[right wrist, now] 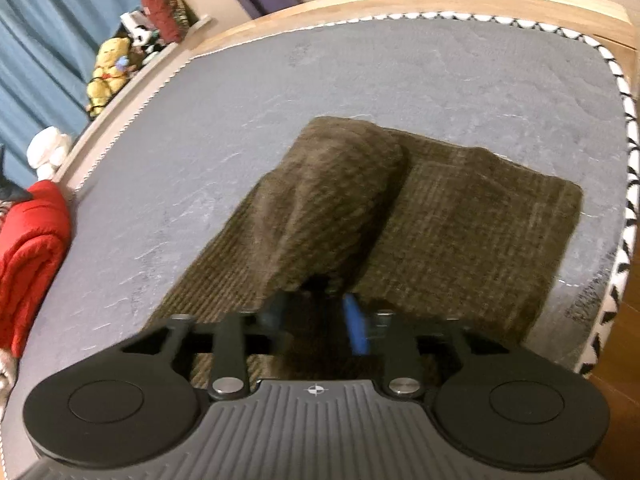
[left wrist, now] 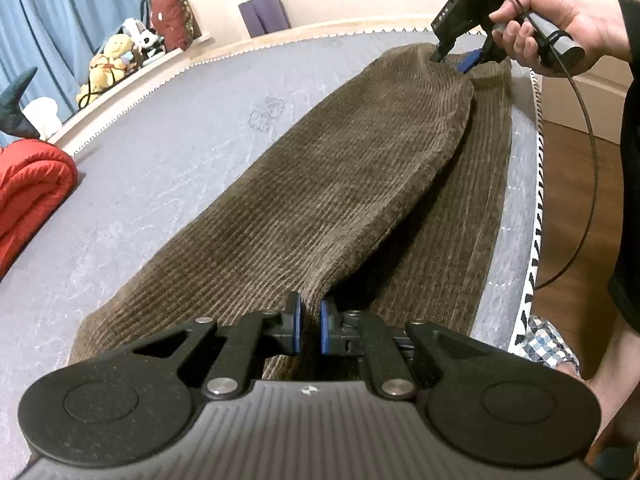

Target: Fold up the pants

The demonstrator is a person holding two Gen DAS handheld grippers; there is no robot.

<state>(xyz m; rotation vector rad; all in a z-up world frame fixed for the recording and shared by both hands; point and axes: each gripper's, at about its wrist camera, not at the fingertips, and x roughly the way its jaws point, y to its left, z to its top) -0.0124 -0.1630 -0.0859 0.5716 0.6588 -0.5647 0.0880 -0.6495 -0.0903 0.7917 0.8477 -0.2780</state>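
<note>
Brown corduroy pants (left wrist: 340,184) lie lengthwise on the grey mattress (left wrist: 168,152). One layer is lifted and stretched between the two grippers above the layer that lies flat. My left gripper (left wrist: 310,320) is shut on the near edge of the lifted layer. My right gripper (left wrist: 454,60), held in a hand, is shut on the far end of that layer. In the right wrist view the pants (right wrist: 460,224) hang from the right gripper (right wrist: 320,312), whose blue pads (right wrist: 356,328) pinch the cloth; this view is blurred.
A red folded quilt (left wrist: 28,184) lies at the mattress's left edge. Stuffed toys (left wrist: 112,60) and a red cushion (left wrist: 172,16) sit on the wooden ledge by the blue curtain. The mattress's right edge (left wrist: 536,184) drops to wooden floor. The person's leg is at the lower right.
</note>
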